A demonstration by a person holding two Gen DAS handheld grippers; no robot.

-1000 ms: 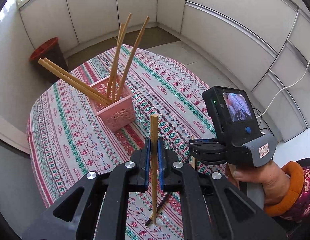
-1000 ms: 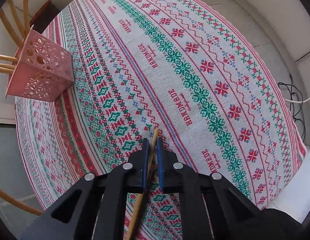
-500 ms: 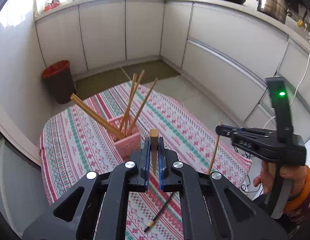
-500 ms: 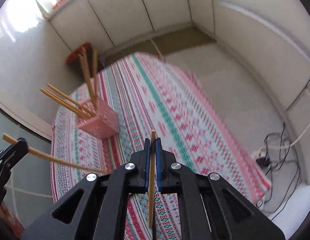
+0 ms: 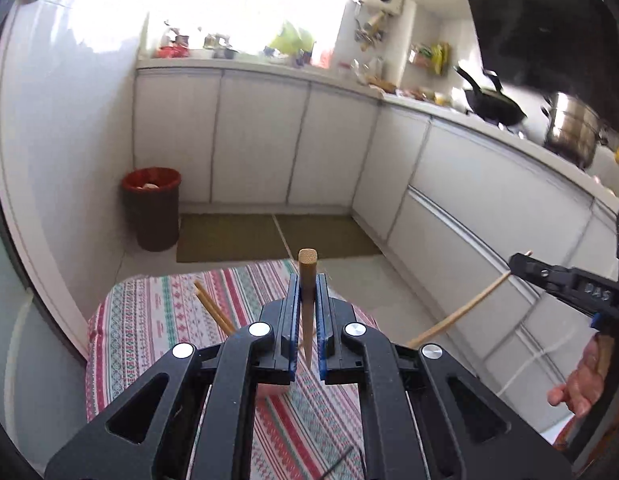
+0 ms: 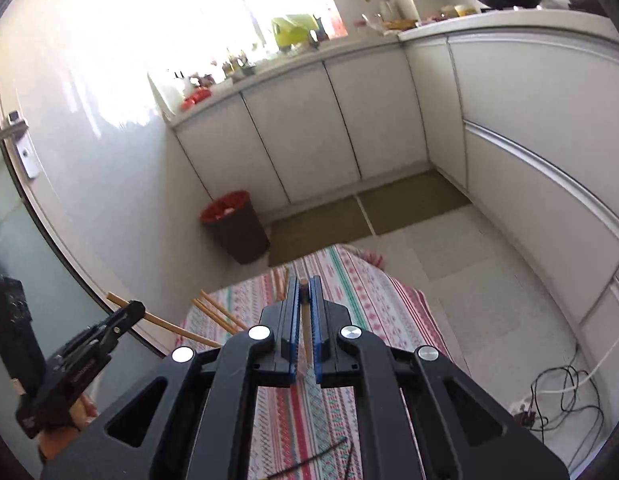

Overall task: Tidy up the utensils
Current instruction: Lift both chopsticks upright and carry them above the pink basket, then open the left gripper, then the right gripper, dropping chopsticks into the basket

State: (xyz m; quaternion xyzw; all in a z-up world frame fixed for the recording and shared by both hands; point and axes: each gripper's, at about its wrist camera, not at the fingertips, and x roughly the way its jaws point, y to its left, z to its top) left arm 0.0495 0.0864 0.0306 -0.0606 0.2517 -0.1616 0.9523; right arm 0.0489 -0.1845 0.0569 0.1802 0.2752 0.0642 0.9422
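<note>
Chopsticks held above the surface

One chopstick (image 5: 308, 280) was clamped in the closed left gripper (image 5: 308, 312), another (image 6: 304, 312) in the closed right gripper (image 6: 304, 308), both over the cloth-covered surface (image 5: 149, 320).

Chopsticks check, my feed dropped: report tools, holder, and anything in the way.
Left tool shut on a chopstick. Right tool shut on another chopstick. Pink holder mostly hidden behind the tools. Nothing seen blocking over the table.

Daylight from window (image 5: 237, 8) blown out, glare on left wall (image 6: 89, 92). Strong fisheye bending at edges, dark corner vignette. Pot (image 5: 569, 132) motion-blurred; foreground sharp.
</note>
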